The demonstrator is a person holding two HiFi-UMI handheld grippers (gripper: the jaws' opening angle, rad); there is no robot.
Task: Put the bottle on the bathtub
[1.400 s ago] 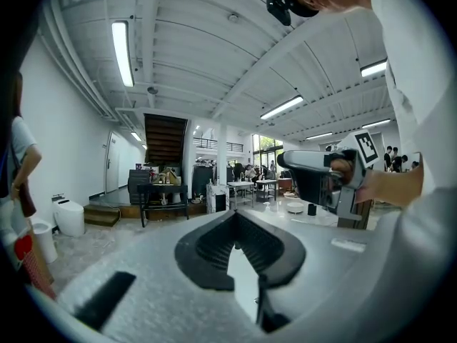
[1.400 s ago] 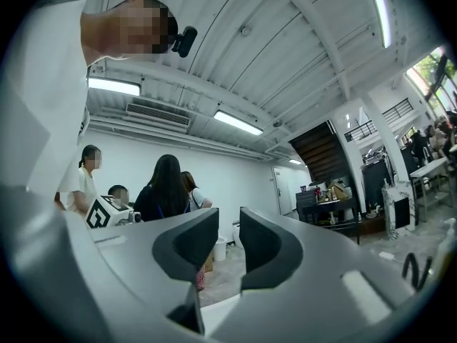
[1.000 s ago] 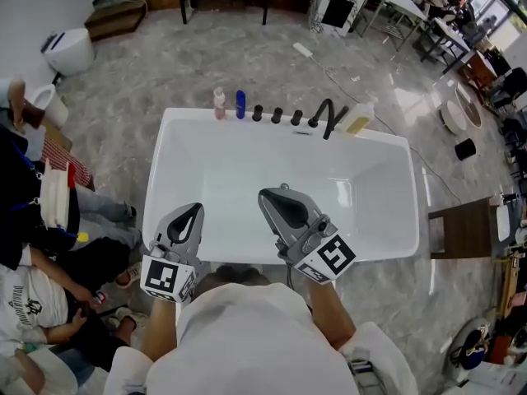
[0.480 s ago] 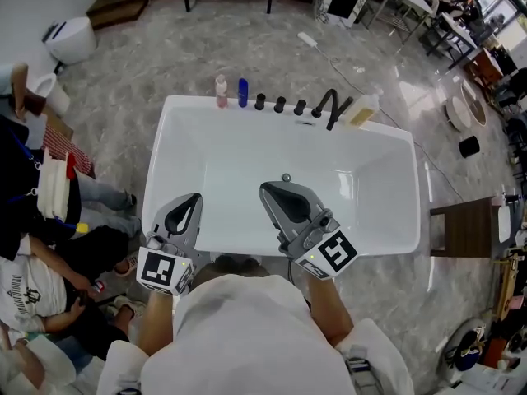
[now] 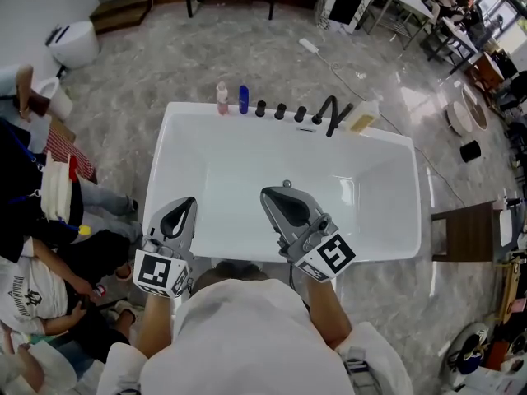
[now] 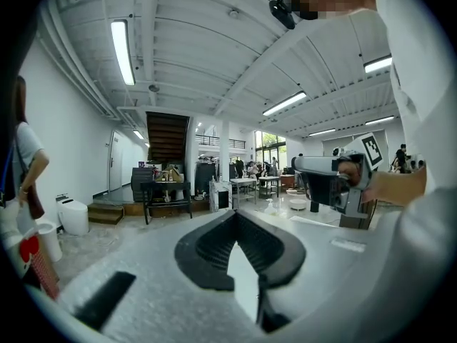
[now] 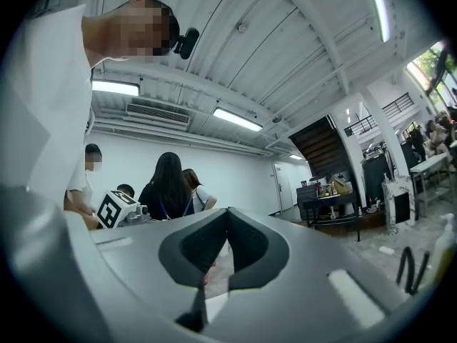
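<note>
The white bathtub (image 5: 191, 115) fills the middle of the head view. On its far rim stand a pink bottle (image 5: 221, 97), a blue bottle (image 5: 243, 99), a row of black knobs (image 5: 280, 111), a black faucet (image 5: 329, 115) and a pale yellow bottle (image 5: 360, 115). My left gripper (image 5: 183, 211) hovers over the tub's near left rim, shut and empty. Over the near part of the basin, my right gripper (image 5: 282, 196) is shut too, with nothing in it. Both point roughly level, so in each gripper view the closed tips, left gripper (image 6: 234, 213) and right gripper (image 7: 228, 211), show against the room, not the tub.
People sit on the floor at the left (image 5: 33, 278). A white toilet (image 5: 72, 41) stands at the far left. A wooden side table (image 5: 461, 230) is right of the tub. A cable (image 5: 346, 76) runs across the marble floor behind the tub.
The head camera has tipped slightly, so the tub sits a little lower in the picture. Both grippers keep their places over the near rim and stay shut.
</note>
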